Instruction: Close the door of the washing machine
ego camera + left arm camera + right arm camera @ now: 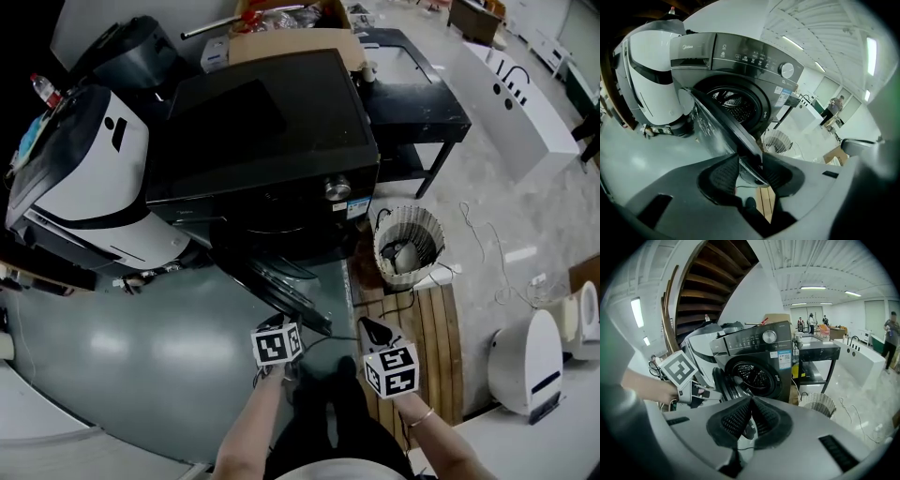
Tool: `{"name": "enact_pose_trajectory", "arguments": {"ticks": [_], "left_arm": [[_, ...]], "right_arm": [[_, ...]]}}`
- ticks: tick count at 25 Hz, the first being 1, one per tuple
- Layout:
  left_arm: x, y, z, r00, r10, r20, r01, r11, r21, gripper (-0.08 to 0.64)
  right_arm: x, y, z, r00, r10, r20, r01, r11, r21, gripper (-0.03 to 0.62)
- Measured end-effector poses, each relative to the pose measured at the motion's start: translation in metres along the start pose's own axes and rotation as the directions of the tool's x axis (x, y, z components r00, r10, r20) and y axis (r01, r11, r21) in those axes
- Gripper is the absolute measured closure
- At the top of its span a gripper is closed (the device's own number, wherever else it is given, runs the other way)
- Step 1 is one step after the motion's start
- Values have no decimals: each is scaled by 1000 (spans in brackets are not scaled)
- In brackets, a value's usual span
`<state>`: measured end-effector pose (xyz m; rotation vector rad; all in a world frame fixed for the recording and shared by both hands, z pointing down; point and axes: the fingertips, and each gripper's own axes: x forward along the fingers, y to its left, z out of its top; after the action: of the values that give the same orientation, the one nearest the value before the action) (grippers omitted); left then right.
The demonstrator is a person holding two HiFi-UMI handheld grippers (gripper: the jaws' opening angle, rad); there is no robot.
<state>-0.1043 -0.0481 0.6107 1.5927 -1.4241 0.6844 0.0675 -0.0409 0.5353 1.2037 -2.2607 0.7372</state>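
Black door (715, 129) slanting upper left to centre | left tool (751, 161) nearer, gripping its free edge | right tool (751, 401) closed, empty, lower centre-right in head view

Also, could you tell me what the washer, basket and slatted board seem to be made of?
The washer looks like dark painted metal, with soft reflections on top. The basket is a pale ribbed weave, wicker or plastic. The slatted board seems bare wood, by its tan planks.
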Motion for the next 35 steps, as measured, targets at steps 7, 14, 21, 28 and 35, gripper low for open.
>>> {"name": "enact_pose_trajectory", "arguments": {"ticks": [7,14,21,28,35], "left_arm": [[29,-23,25,999,-23,31,24,999,-37,385],[50,-38,45,998,-26,54,29,997,-73,385],[69,-47,63,996,-48,75,52,996,-66,387],[87,-53,83,995,-49,89,55,996,-71,394],[101,-58,103,994,-71,81,74,997,-24,402]], "right_arm": [[34,-21,-8,999,30,-12,-31,997,-65,552],[88,-16,-28,987,125,-97,-140,975,-170,494],[146,-22,-45,976,120,-180,-174,931,-321,466],[187,-44,-38,981,69,-180,-134,915,-381,465],[211,-63,-18,987,43,-153,-105,902,-420,488]]}}
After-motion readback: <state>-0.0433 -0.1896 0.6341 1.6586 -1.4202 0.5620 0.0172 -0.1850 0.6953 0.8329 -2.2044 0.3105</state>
